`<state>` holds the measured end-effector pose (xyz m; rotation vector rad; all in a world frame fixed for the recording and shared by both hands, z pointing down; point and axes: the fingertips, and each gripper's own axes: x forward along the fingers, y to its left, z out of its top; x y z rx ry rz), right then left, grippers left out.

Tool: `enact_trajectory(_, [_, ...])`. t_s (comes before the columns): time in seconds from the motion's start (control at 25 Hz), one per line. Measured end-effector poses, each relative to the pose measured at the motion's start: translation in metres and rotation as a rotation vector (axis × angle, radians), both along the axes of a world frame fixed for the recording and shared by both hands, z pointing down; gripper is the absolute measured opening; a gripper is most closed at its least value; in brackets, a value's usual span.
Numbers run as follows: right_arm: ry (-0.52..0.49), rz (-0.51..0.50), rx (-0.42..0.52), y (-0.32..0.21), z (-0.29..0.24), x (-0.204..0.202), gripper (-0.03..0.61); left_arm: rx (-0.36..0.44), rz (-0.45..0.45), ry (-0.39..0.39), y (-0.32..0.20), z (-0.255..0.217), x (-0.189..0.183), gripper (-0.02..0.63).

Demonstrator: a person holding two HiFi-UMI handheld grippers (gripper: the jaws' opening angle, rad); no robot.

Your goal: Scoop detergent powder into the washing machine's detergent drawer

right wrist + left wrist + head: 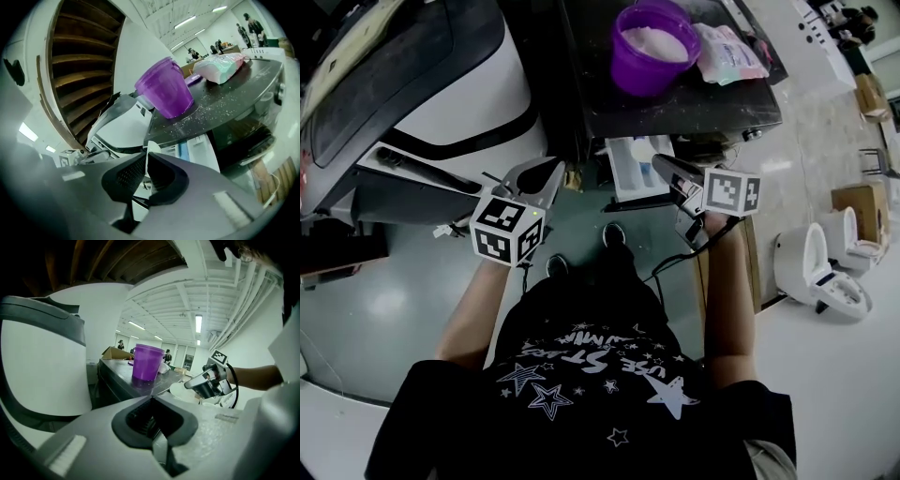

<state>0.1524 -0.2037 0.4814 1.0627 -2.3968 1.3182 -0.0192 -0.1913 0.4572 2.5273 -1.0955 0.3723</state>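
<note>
A purple tub (654, 45) of white powder stands on the dark machine top (694, 108); it also shows in the left gripper view (147, 362) and the right gripper view (166, 89). Below the top's front edge the white and blue detergent drawer (633, 169) is pulled out. My right gripper (658, 161) hovers at the drawer's right side, jaws closed together (147, 157). A thin white sliver shows at its tips; I cannot tell what that sliver is. My left gripper (555, 169) is left of the drawer, shut and empty (152, 398).
A pink and white detergent bag (729, 52) lies right of the tub. A white appliance with a dark lid (422, 84) stands to the left. A toilet (820, 267) and a cardboard box (861, 202) sit on the floor at right. People stand far off.
</note>
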Motion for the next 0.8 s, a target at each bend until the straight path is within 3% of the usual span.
enact_trajectory(0.36, [0.201, -0.073, 0.010, 0.004, 0.032, -0.004, 0.037, -0.041, 0.034, 0.007, 0.013, 0.018, 0.001, 0.000])
enact_trajectory(0.8, [0.550, -0.289, 0.172, 0.012, 0.052, -0.011, 0.037, -0.066, 0.020, 0.031, 0.020, 0.024, -0.001, 0.000])
